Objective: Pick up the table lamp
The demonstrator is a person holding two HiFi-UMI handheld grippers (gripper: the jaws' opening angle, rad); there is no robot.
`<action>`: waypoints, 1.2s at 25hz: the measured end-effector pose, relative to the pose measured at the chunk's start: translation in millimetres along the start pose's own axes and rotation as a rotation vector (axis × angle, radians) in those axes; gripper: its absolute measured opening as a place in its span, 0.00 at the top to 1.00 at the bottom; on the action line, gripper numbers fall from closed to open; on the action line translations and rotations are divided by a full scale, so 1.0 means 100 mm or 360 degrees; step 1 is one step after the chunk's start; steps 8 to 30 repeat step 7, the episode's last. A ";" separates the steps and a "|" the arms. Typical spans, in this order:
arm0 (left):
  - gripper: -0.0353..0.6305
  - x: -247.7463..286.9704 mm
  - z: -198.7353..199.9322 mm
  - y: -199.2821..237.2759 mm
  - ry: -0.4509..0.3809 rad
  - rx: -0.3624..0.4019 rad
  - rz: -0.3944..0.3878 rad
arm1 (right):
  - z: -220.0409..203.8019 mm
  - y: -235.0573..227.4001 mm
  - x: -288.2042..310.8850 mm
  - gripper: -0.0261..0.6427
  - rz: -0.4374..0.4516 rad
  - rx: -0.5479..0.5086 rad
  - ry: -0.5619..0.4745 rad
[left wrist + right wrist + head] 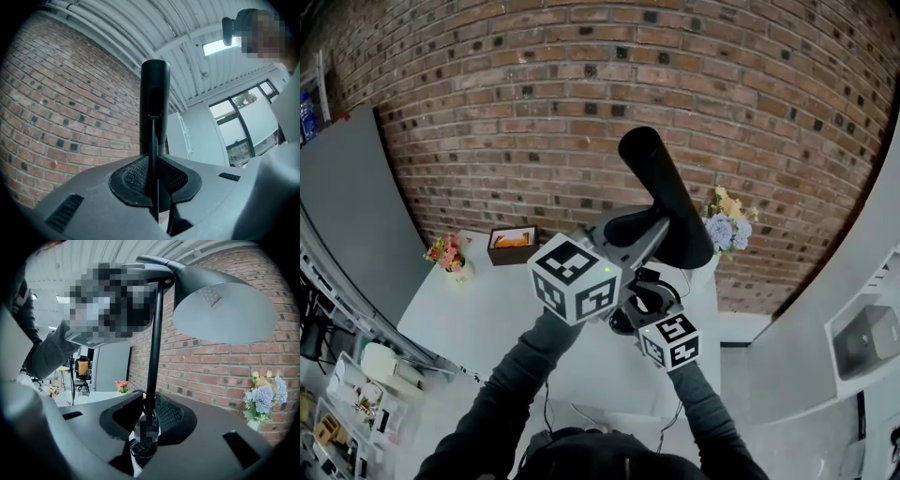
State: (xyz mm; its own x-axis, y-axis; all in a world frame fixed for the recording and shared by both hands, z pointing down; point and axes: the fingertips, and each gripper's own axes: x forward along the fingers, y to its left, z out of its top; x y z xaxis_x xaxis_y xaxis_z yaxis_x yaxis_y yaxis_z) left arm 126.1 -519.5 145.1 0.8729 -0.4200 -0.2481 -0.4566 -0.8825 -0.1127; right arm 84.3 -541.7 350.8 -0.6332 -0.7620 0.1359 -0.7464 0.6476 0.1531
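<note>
Table lamp point(667, 202): it is hanging in front of you above the white table point(478, 319), its dark shade tilting toward the brick wall point(534, 103). Both grippers are carrying it, and it is not standing free.
Stem point(153, 352): the thin black rod is running up from between the right jaws to the shade point(225, 310) (what looks like the base point(140, 446) is showing just below those jaws).
Left gripper point(153, 176): you are clamping its jaws on a thin black part of the lamp high up, just beneath the shade, with the pads pressing on both sides of it.
Right gripper point(149, 416): you are gripping the stem low down, near the base, with the jaws clenched on it.
Step in hand: you are carrying out the lift itself. Judging by how far the table lies below the marker cubes point(574, 277) in the head view, the base is probably already clear of it, though no view is showing the gap outright.
Next move: it is calling for both hands rising together and for a steady stem, so that the shade's weight is not swinging the lamp round in two narrow grips.
Surroundings: a brown box point(511, 246) and a small pot of flowers point(448, 255) are standing at the table's far side, well apart from the lamp. A pale bouquet point(727, 227) is standing by the wall just behind the shade.
</note>
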 end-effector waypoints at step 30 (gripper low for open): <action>0.87 0.02 -0.08 -0.08 0.0027 -0.0006 -0.0016 | -0.09 -0.01 -0.10 0.85 -0.0010 -0.0009 0.0024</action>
